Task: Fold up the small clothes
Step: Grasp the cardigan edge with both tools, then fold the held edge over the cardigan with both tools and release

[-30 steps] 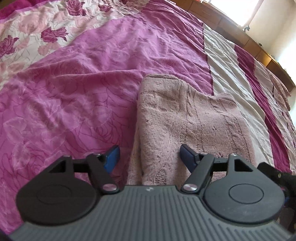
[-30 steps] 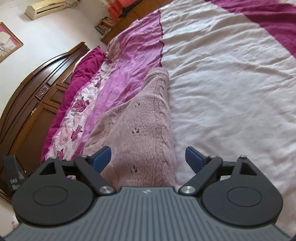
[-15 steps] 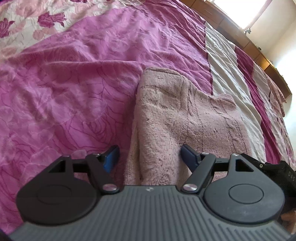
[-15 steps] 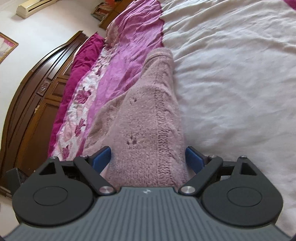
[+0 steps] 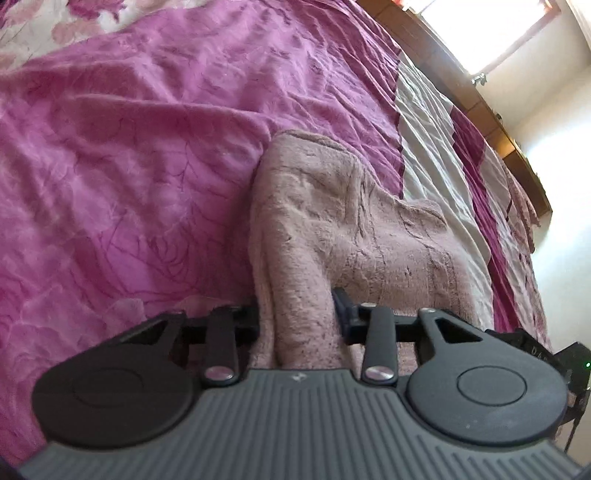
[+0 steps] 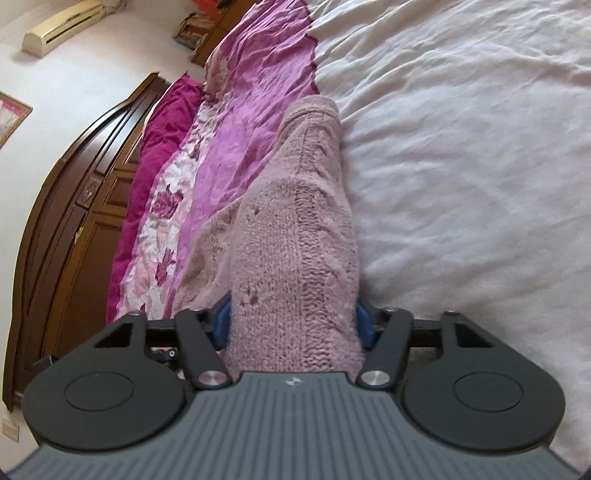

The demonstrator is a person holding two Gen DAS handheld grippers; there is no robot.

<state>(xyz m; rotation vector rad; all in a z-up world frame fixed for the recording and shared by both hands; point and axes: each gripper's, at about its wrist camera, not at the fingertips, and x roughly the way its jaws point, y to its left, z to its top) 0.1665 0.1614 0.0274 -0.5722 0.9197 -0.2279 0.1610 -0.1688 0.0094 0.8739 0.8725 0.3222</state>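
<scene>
A dusty-pink knitted garment (image 5: 351,221) lies folded on the bed, across the seam between the magenta cover (image 5: 129,166) and the white stripe (image 5: 436,158). My left gripper (image 5: 297,310) is closing on the garment's near left corner; a raised ridge of knit is pinched between its pads. In the right wrist view the same garment (image 6: 295,229) runs away from me as a long strip. My right gripper (image 6: 293,321) is closing on its near end, and the blue pads (image 6: 221,321) press into the thick knit on both sides.
A dark wooden headboard (image 6: 55,221) stands at the left of the bed, with an air conditioner (image 6: 61,26) high on the wall. White bedding (image 6: 461,166) spreads to the right. A wooden ledge (image 5: 461,85) under a bright window runs along the far side.
Both grippers went from wide open around the garment's near edge to closed in on it. The knit now bunches up between the pads. Both hands moved slightly forward and down.
</scene>
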